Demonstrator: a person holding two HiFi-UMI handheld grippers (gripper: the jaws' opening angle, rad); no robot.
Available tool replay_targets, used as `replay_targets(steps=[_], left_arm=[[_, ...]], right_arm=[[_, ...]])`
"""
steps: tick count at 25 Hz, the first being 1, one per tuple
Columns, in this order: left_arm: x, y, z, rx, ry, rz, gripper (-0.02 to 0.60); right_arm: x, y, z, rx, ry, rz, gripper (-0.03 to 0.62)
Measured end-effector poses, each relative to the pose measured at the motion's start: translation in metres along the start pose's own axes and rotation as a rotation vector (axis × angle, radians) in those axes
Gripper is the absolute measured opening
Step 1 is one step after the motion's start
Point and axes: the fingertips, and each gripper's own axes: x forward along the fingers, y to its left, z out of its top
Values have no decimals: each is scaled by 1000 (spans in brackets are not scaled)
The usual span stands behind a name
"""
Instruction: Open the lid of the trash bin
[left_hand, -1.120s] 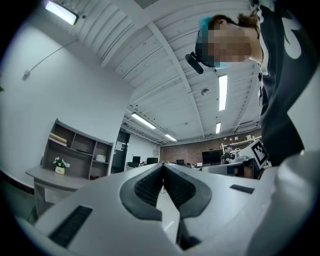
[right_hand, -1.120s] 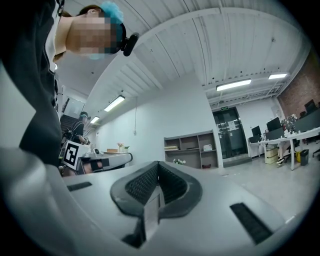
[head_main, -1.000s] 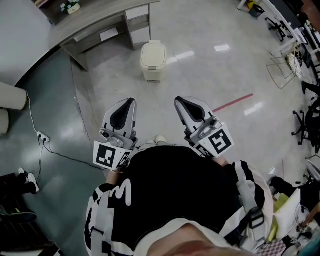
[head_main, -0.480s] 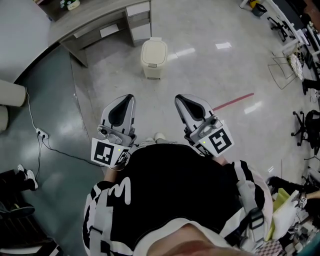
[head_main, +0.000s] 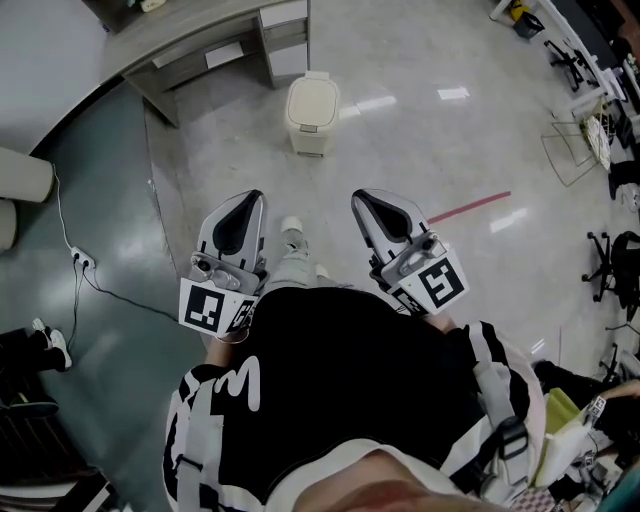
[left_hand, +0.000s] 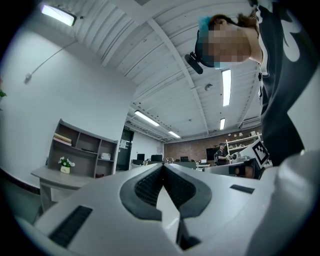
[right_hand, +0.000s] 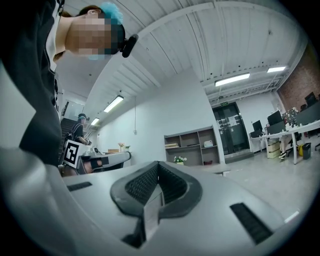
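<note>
1. While the trash bin (head_main: 311, 112) stands on the floor (head_main: 430, 160) well ahead of you, just beside the grey counter (head_main: 200, 40) and its drawers, neither tool is anywhere near it.
2. Your left tool (head_main: 250, 203) has its jaws pressed together on nothing; the ribbed pads (left_hand: 148, 187) meet, with only the room beyond them.
3. Your right tool (head_main: 366, 204) is the same: jaws together, empty.
4. Expect a light, stiff plastic bin. On that glossy floor it will probably slide or tip if you push sideways, so work straight up.
5. Take the cream lid (head_main: 313, 98) at its near edge, where a small tab seems to sit; it is too small to be sure.
6. You will likely need to part the jaws to pinch that lip, or hook a closed tip under it.
</note>
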Motion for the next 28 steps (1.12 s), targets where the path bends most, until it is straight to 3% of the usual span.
replay_targets(steps=[20, 28], left_arm=[[83, 69, -8, -5, -54, -61, 2], [124, 96, -15, -11, -33, -92, 2]], right_arm=[[76, -64, 1, -23, -8, -41, 9], [104, -97, 6, -25, -12, -73, 9]])
